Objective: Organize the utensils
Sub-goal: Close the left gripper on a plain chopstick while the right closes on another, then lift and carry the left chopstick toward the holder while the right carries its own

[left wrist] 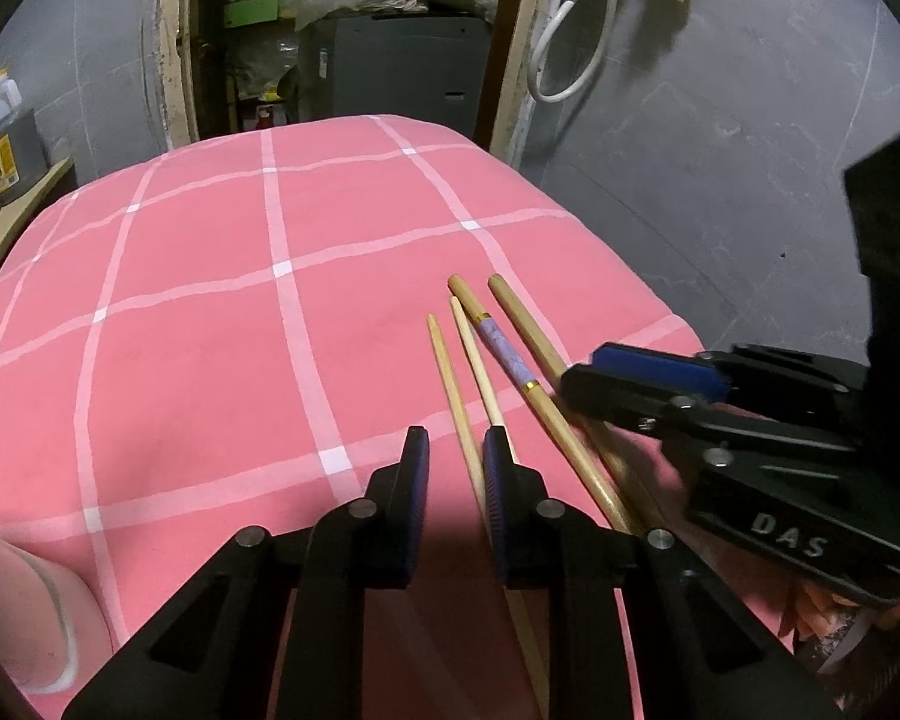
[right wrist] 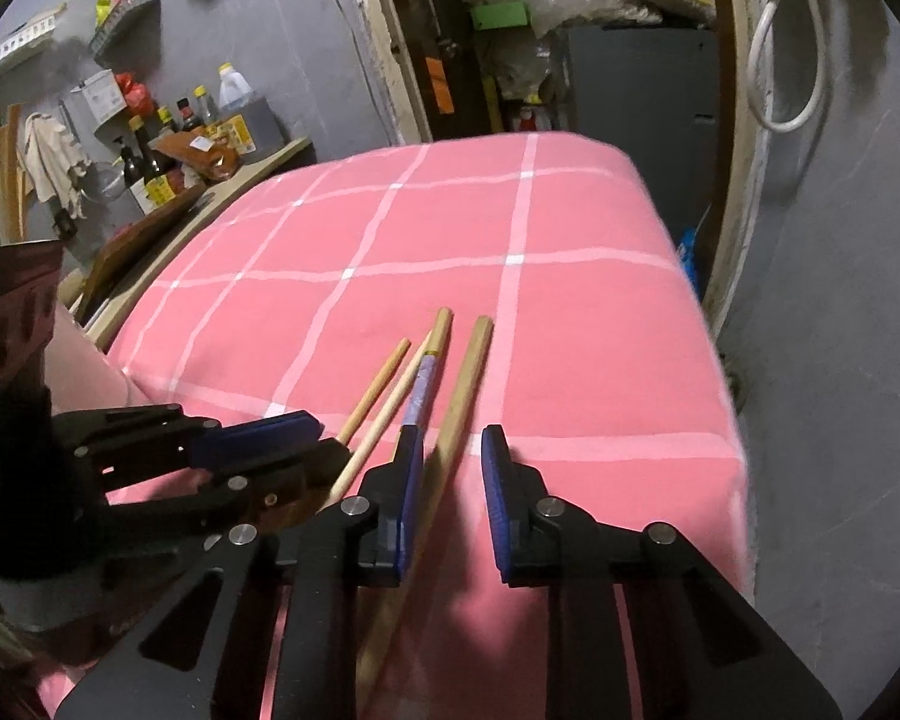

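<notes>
Four chopsticks (left wrist: 480, 354) lie fanned toward twelve o'clock on the pink checked cloth (left wrist: 210, 300), one passing between each gripper's parted, unclamped jaws: left gripper (left wrist: 456, 450), right gripper (right wrist: 452, 447).

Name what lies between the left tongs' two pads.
In the left wrist view, one thin pale chopstick lies between the pads of the left tongs, close to the right-hand pad, unclamped, on the pink cloth.
</notes>
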`<act>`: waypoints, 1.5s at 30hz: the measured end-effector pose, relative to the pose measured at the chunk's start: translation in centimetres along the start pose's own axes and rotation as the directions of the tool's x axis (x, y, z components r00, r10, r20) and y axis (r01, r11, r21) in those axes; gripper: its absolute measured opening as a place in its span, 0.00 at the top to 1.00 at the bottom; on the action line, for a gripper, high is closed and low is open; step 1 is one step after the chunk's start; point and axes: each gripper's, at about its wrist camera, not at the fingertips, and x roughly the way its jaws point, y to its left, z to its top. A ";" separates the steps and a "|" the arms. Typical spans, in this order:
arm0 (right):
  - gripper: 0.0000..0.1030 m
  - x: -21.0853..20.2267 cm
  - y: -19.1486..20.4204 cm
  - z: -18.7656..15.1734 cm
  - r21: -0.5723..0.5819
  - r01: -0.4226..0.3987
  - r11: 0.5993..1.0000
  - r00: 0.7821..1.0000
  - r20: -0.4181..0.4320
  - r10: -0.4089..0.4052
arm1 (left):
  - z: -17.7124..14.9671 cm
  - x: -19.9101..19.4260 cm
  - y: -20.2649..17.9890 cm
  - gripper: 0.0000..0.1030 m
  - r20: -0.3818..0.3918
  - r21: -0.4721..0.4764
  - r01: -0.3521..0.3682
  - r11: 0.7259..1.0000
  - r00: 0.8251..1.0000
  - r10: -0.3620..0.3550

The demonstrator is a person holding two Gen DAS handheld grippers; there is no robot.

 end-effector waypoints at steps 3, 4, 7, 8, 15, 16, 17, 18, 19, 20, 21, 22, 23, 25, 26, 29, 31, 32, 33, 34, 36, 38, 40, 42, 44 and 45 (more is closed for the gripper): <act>0.83 0.7 -0.3 0.0 0.011 -0.001 1.000 1.000 -0.032 0.001 | 0.1 0.2 -0.2 0.88 -0.005 0.006 -0.009 1.000 1.000 0.009; 0.83 0.7 -0.3 0.1 0.013 0.002 1.000 0.999 -0.035 -0.002 | 0.2 0.3 -0.2 0.89 -0.008 0.006 -0.012 1.000 1.000 0.012; 0.83 1.2 -0.3 0.5 0.009 0.003 1.000 0.998 -0.063 -0.003 | 0.4 0.5 -0.1 0.90 -0.013 -0.002 -0.009 1.000 1.000 0.009; 0.83 1.3 -0.3 0.6 0.009 0.003 1.000 0.998 -0.068 -0.003 | 0.4 0.5 -0.1 0.90 -0.016 -0.003 -0.007 1.000 1.000 0.007; 0.91 1.5 -1.0 1.1 0.096 -0.030 0.995 0.994 -0.100 0.040 | 0.8 0.3 0.4 0.96 -0.041 -0.046 0.019 0.999 0.999 -0.021; 0.91 1.3 -1.2 1.0 0.117 -0.040 0.992 0.994 -0.098 0.051 | 0.9 0.3 0.6 0.97 -0.045 -0.059 0.026 0.998 0.999 -0.028; 0.92 1.2 -1.3 1.0 0.132 -0.048 0.990 0.993 -0.096 0.061 | 0.8 0.2 0.6 0.97 -0.047 -0.068 0.029 0.997 0.998 -0.032; 0.94 1.1 -1.3 0.9 0.148 -0.059 0.987 0.993 -0.092 0.073 | 0.8 0.1 0.7 0.97 -0.048 -0.077 0.031 0.997 0.998 -0.035; 0.95 0.9 -1.3 0.8 0.159 -0.068 0.985 0.993 -0.088 0.083 | 0.8 0.0 0.8 0.97 -0.048 -0.087 0.032 0.996 0.998 -0.037; 0.95 0.7 -1.2 0.7 0.164 -0.073 0.984 0.993 -0.083 0.088 | 0.8 -0.1 0.8 0.97 -0.047 -0.093 0.034 0.995 0.998 -0.038; 0.95 0.5 -1.1 0.6 0.167 -0.077 0.983 0.993 -0.076 0.091 | 0.7 -0.3 0.8 0.97 -0.044 -0.097 0.036 0.995 0.998 -0.041; 0.95 0.2 -1.1 0.5 0.175 -0.083 0.981 0.994 -0.061 0.095 | 0.6 -0.6 0.8 0.97 -0.039 -0.100 0.040 0.994 0.998 -0.044; 0.95 0.0 -1.1 0.5 0.182 -0.089 0.979 0.994 -0.051 0.100 | 0.6 -0.8 0.8 0.98 -0.035 -0.102 0.041 0.994 0.998 -0.045; 0.95 -0.6 -1.1 0.3 0.194 -0.100 0.976 0.994 -0.025 0.107 | 0.4 -1.6 0.8 0.98 -0.014 -0.102 0.043 0.994 0.999 -0.045; 0.95 -1.0 -1.0 0.2 0.198 -0.105 0.975 0.994 -0.009 0.109 | 0.3 -2.0 0.7 0.98 -0.001 -0.102 0.044 0.994 0.999 -0.045; 0.95 -2.5 -0.3 -0.1 0.184 -0.113 0.976 0.993 0.058 0.104 | 0.0 -3.6 0.8 0.98 0.058 -0.109 0.051 0.993 0.997 -0.045; 0.95 -3.7 0.5 -0.4 0.158 -0.118 0.980 0.988 0.119 0.100 | -0.3 -4.8 0.8 0.98 0.114 -0.111 0.058 0.992 0.992 -0.045; 0.95 -4.2 0.9 -0.5 0.147 -0.118 0.982 0.985 0.144 0.097 | -0.5 -5.6 0.9 0.98 0.148 -0.115 0.064 0.991 0.988 -0.047; 0.95 -4.9 1.4 -0.7 0.135 -0.122 0.983 0.979 0.180 0.096 | -0.7 -6.5 0.9 0.98 0.186 -0.117 0.066 0.991 0.982 -0.043; 0.95 -5.5 1.9 -0.9 0.122 -0.130 0.984 0.970 0.220 0.101 | -1.0 -7.2 0.8 0.98 0.220 -0.119 0.063 0.991 0.975 -0.035; 0.95 -6.6 2.8 -1.2 0.095 -0.143 0.985 0.949 0.295 0.109 | -1.2 -8.4 0.5 0.98 0.279 -0.126 0.064 0.990 0.960 -0.026; 0.95 -7.7 3.8 -1.6 0.064 -0.147 0.987 0.920 0.376 0.113 | -1.5 -9.7 0.4 0.98 0.328 -0.132 0.062 0.989 0.945 -0.015; 0.95 -8.5 4.6 -1.7 0.049 -0.167 0.985 0.889 0.439 0.129 | -1.8 -11.1 0.4 0.98 0.380 -0.143 0.054 0.988 0.925 0.004; 0.95 -9.0 5.0 -1.8 0.037 -0.196 0.980 0.860 0.486 0.154 | -2.0 -12.3 0.6 0.98 0.421 -0.155 0.057 0.986 0.907 0.014; 0.95 -9.5 5.8 -1.8 0.019 -0.206 0.978 0.833 0.528 0.165 | -2.2 -13.7 0.8 0.98 0.467 -0.170 0.052 0.984 0.884 0.034; 0.95 -9.7 6.1 -1.9 0.009 -0.218 0.976 0.820 0.545 0.178 | -2.3 -14.5 1.0 0.98 0.493 -0.175 0.049 0.983 0.869 0.044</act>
